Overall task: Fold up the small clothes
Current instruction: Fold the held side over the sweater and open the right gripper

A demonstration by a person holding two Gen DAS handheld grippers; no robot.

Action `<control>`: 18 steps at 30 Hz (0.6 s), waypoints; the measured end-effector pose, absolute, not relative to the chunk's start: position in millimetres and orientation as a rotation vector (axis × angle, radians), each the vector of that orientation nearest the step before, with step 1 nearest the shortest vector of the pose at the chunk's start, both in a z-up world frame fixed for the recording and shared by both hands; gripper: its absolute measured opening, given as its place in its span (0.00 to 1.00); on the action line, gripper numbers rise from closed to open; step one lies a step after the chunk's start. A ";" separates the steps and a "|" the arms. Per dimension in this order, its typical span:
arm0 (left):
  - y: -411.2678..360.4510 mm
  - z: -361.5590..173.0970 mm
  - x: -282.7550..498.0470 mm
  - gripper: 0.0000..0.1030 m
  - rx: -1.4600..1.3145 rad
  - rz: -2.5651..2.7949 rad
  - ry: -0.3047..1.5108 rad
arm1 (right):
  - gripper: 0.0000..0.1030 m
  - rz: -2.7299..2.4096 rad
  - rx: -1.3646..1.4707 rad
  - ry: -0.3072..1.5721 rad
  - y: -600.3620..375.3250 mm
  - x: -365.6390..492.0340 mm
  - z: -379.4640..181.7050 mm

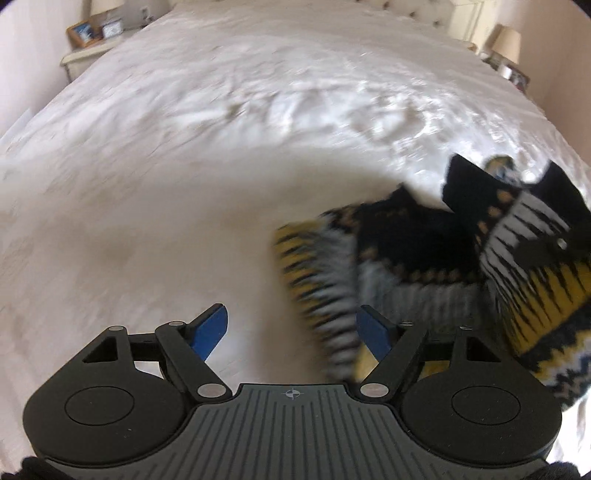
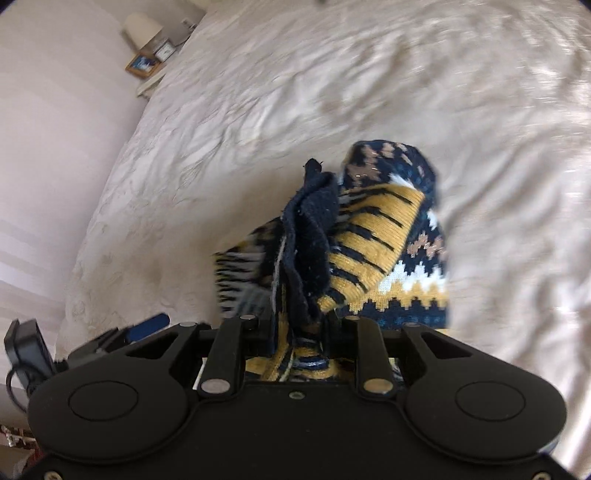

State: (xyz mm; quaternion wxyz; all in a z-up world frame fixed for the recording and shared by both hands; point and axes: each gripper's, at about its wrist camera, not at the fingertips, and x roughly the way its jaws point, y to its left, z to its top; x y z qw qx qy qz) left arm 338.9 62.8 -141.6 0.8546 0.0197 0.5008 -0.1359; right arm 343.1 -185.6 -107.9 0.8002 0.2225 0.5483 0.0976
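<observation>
A small knitted garment (image 2: pixel 384 236), navy with yellow, white and tan patterns, hangs bunched above the white bed. My right gripper (image 2: pixel 301 325) is shut on its fabric, and the folds hide the fingertips. In the left wrist view the same garment (image 1: pixel 424 251) is at the right, blurred by motion. My left gripper (image 1: pixel 293 332) is open with its blue pads (image 1: pixel 208 330) wide apart, and the garment's striped edge hangs just in front of the right pad. My left gripper also shows at the lower left of the right wrist view (image 2: pixel 147 325).
A white textured bedspread (image 1: pixel 221 147) fills both views. A nightstand with a picture frame (image 1: pixel 83 33) and a lamp stands at the far left. Another lamp (image 1: pixel 508 42) stands at the far right. The bed's left edge (image 2: pixel 107 229) drops off beside a pale wall.
</observation>
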 end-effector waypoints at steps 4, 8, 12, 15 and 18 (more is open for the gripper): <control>94.0 -151.3 335.9 0.74 0.000 -0.259 1.092 | 0.32 0.201 0.421 1.223 -140.9 357.7 -134.9; 113.2 -158.3 336.7 0.74 -0.027 -0.250 1.115 | 0.32 0.165 0.331 1.270 -109.8 366.1 -156.7; 124.6 -161.5 338.7 0.74 -0.051 -0.246 1.128 | 0.41 0.128 0.265 1.278 -95.2 370.6 -158.1; 128.3 -163.8 343.2 0.74 -0.071 -0.244 1.133 | 0.50 0.136 0.227 1.253 -80.8 369.5 -151.0; 129.1 -163.6 345.7 0.74 -0.077 -0.243 1.129 | 0.51 0.182 0.214 1.221 -68.3 372.1 -142.0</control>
